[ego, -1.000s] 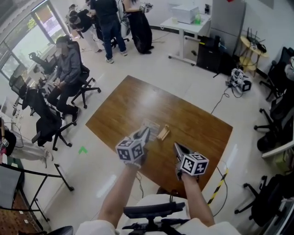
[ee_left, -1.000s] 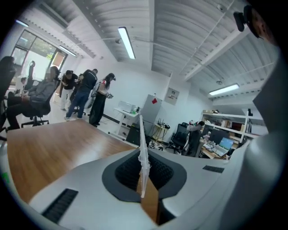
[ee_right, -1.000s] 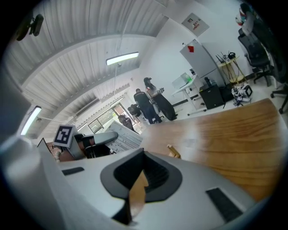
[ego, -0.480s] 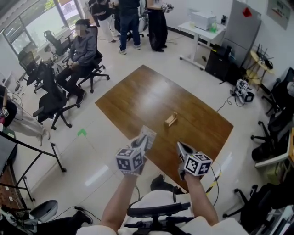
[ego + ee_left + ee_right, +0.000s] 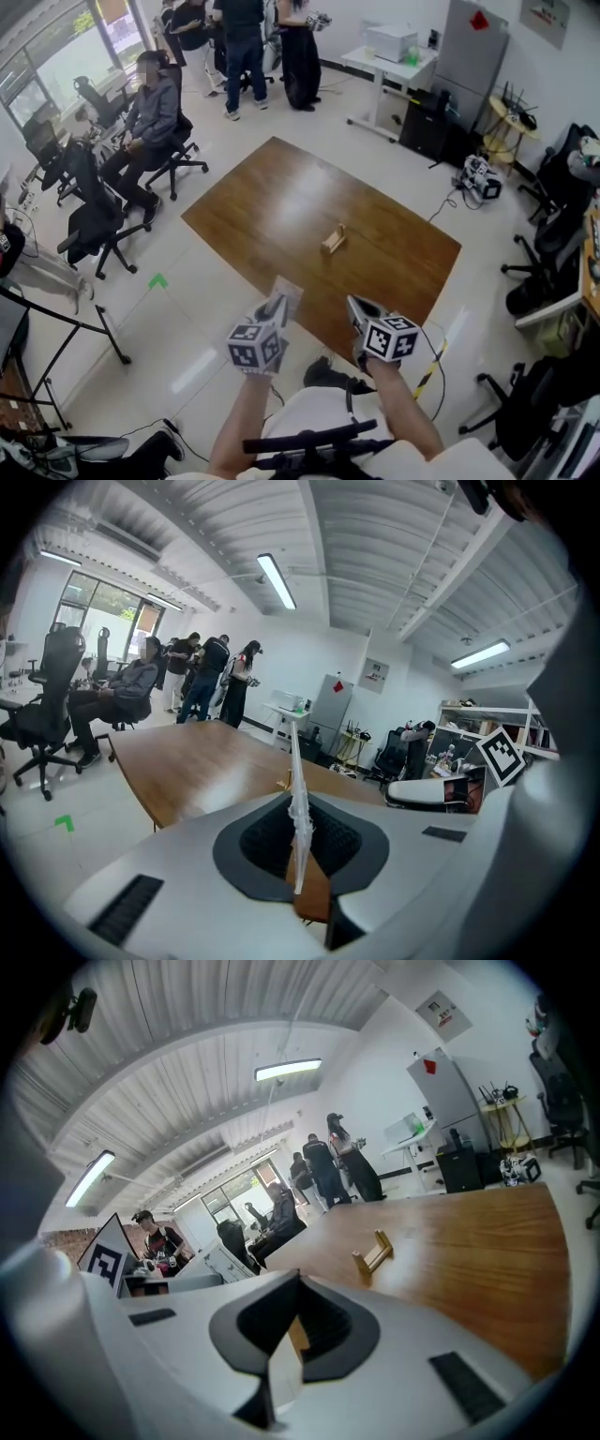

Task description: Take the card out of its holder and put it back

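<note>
**Inspector A:** Currently, the bench [image 5: 281,197] carries the holder [image 5: 333,239] mid-frame, well apart from both grippers. Jaws?

**Inspector B:** Left gripper [image 5: 278,302] jaws pinch the card [image 5: 287,288] upright, lower centre. Right gripper [image 5: 353,302] jaws are together and empty. Recommend squaring the card edge to the slot before lowering. Chairs [image 5: 94,220] at upper left obstruct nothing.

the head view looks steeply down from above the person, taking in the whole wooden table [image 5: 281,206], with the left gripper [image 5: 278,305] and right gripper [image 5: 356,305] near its bottom edge. each gripper view sits low and close behind its own jaws, facing almost level across the tabletop toward the far side of the room. all three views share the table, the standing people [image 5: 244,37] and the grey cabinet [image 5: 469,56]; the head and right gripper views share the wooden holder [image 5: 373,1252].
</note>
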`<move>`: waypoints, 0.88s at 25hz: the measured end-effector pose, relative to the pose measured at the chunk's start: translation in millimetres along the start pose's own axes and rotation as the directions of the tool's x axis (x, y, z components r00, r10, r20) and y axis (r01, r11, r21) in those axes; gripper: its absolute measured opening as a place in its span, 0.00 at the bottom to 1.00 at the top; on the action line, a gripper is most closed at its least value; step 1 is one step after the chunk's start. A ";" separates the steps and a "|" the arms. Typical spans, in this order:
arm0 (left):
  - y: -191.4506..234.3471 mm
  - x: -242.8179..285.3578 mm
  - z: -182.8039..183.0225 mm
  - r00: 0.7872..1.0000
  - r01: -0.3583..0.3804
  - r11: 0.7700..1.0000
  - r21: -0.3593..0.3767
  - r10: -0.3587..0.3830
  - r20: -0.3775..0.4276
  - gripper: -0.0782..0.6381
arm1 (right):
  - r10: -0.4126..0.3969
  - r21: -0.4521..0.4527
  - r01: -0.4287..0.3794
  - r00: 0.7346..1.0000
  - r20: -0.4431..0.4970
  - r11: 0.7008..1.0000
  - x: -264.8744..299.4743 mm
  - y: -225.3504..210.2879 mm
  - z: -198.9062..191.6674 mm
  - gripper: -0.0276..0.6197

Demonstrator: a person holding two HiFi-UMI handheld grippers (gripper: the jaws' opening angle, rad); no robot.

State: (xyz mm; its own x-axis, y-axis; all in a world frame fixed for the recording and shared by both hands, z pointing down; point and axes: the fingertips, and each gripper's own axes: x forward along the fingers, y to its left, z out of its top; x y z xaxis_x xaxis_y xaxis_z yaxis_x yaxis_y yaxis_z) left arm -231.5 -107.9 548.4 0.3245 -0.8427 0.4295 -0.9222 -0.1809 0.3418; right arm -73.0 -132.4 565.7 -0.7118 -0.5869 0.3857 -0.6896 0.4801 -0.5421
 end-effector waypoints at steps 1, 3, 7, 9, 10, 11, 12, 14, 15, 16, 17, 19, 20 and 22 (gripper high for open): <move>-1.1 1.6 1.8 1.000 0.004 1.000 0.009 -0.004 0.001 0.13 | -0.002 -0.001 0.002 1.000 0.005 1.000 -0.3 -0.8 2.6 0.06; -4.0 5.5 5.1 1.000 0.010 1.000 0.024 -0.010 0.003 0.13 | -0.005 -0.002 0.006 1.000 0.014 1.000 -1.1 -2.2 7.7 0.06; -3.2 14.4 8.4 1.000 0.022 0.999 0.034 -0.022 -0.011 0.13 | -0.010 0.004 0.010 1.000 0.025 1.000 2.6 -4.3 11.3 0.06; 0.3 21.4 9.9 0.999 0.031 0.999 0.032 -0.030 -0.024 0.13 | -0.015 0.011 0.014 0.999 0.032 1.000 6.8 -4.0 13.5 0.06; 1.6 26.3 10.6 0.999 0.036 0.999 0.034 -0.035 -0.033 0.13 | -0.018 0.015 0.017 0.999 0.033 1.000 9.1 -5.6 13.4 0.06; 2.6 32.1 11.6 0.998 0.043 0.998 0.036 -0.041 -0.041 0.13 | -0.021 0.019 0.020 0.999 0.034 1.000 11.5 -7.4 13.8 0.06; 3.5 39.0 13.1 0.998 0.049 0.998 0.040 -0.047 -0.049 0.13 | -0.023 0.021 0.023 0.999 0.034 1.000 14.0 -9.6 15.0 0.06; 3.5 56.2 16.9 0.996 0.064 0.997 0.050 -0.060 -0.066 0.13 | -0.029 0.031 0.028 0.999 0.036 0.999 18.3 -16.8 18.1 0.06; 2.6 66.1 19.3 0.995 0.073 0.996 0.058 -0.069 -0.077 0.13 | -0.033 0.040 0.031 0.999 0.039 0.999 19.8 -21.5 20.2 0.06; 1.5 76.6 22.2 0.993 0.084 0.994 0.067 -0.078 -0.089 0.13 | -0.038 0.052 0.035 0.998 0.043 0.998 21.1 -26.8 22.4 0.06; 0.3 87.7 25.6 0.991 0.096 0.992 0.077 -0.089 -0.100 0.13 | -0.044 0.063 0.041 0.998 0.048 0.997 22.0 -32.1 25.7 0.06; -2.0 110.5 34.2 0.987 0.120 0.988 0.099 -0.108 -0.116 0.13 | -0.055 0.081 0.050 0.997 0.060 0.995 23.2 -42.5 34.0 0.06; -3.1 121.7 38.4 0.986 0.130 0.986 0.106 -0.117 -0.122 0.13 | -0.061 0.089 0.055 0.996 0.065 0.995 24.0 -48.0 37.2 0.06; -4.0 142.0 45.2 0.982 0.147 0.983 0.112 -0.132 -0.134 0.13 | -0.074 0.096 0.067 0.994 0.074 0.993 26.1 -58.0 43.2 0.06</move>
State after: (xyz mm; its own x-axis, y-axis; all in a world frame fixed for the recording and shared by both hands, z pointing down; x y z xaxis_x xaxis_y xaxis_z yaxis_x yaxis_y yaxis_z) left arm -191.3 -249.7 570.3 0.4686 -0.7358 0.4889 -0.8820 -0.3589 0.3053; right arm -45.8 -203.7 574.9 -0.6469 -0.6677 0.3683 -0.7196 0.3747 -0.5846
